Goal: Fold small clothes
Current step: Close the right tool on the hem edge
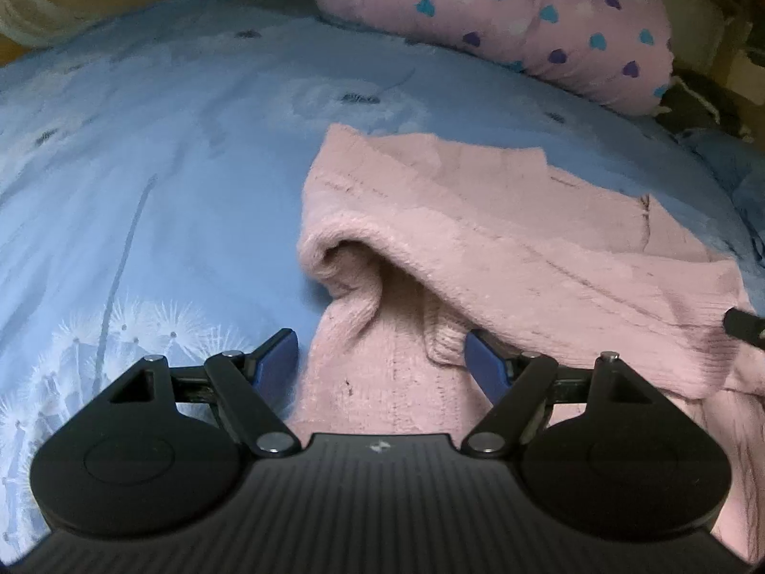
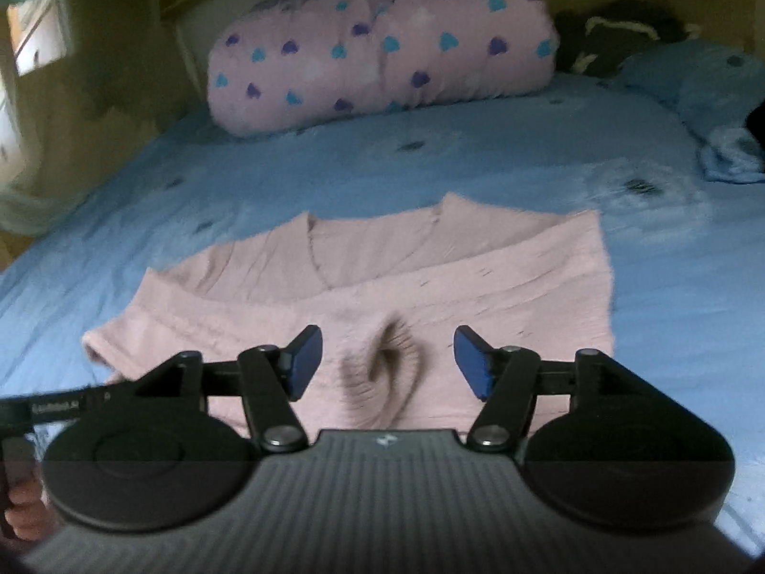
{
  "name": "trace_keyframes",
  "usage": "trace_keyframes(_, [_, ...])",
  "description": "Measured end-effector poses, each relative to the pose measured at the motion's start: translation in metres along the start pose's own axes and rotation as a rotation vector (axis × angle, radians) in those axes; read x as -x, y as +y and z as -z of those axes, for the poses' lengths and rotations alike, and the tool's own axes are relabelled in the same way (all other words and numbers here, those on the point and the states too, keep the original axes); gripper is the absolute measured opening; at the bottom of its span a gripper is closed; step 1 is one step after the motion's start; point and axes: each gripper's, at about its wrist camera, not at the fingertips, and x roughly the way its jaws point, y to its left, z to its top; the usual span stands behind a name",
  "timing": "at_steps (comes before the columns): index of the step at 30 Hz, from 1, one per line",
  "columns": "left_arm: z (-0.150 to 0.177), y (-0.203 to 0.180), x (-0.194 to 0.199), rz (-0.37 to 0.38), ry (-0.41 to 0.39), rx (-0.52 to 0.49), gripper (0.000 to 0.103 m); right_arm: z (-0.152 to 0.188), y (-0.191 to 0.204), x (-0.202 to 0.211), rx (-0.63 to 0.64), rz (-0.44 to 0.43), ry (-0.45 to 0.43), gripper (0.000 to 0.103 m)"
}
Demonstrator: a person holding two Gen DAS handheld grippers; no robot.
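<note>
Blue-padded left tool (image 1: 380,363) stands open, straddling a bunched sleeve of the pink sweater (image 1: 502,239). Right tool (image 2: 387,361) is likewise open, holding nothing, over a puckered fold. Sweater lies crosswise on the bed (image 2: 478,162), neckline away; both hands about equally near.

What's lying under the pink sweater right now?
The pink sweater rests directly on the blue dandelion-print bedsheet. Whether anything else sits beneath it can't be seen; the knit covers that patch.

small logo on gripper (image 1: 382,447), unreadable
</note>
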Motion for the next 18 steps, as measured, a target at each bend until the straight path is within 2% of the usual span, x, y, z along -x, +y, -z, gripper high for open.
trace_keyframes(8, [0.001,-0.005,-0.006,-0.017,-0.003,-0.018,0.081,0.009,0.006,-0.039,0.040,0.033,0.097,0.063])
trace_keyframes(14, [0.003,-0.011,-0.010,-0.039,-0.009,-0.039,0.082,0.010,0.011,-0.044,0.076,0.025,0.107,0.063])
trace_keyframes(16, [0.004,-0.010,-0.011,-0.040,-0.011,-0.035,0.083,0.007,0.011,-0.045,0.082,0.012,0.110,0.058])
trace_keyframes(18, [0.004,-0.011,-0.011,-0.044,-0.012,-0.032,0.083,0.004,0.013,-0.046,0.082,-0.010,0.118,0.046])
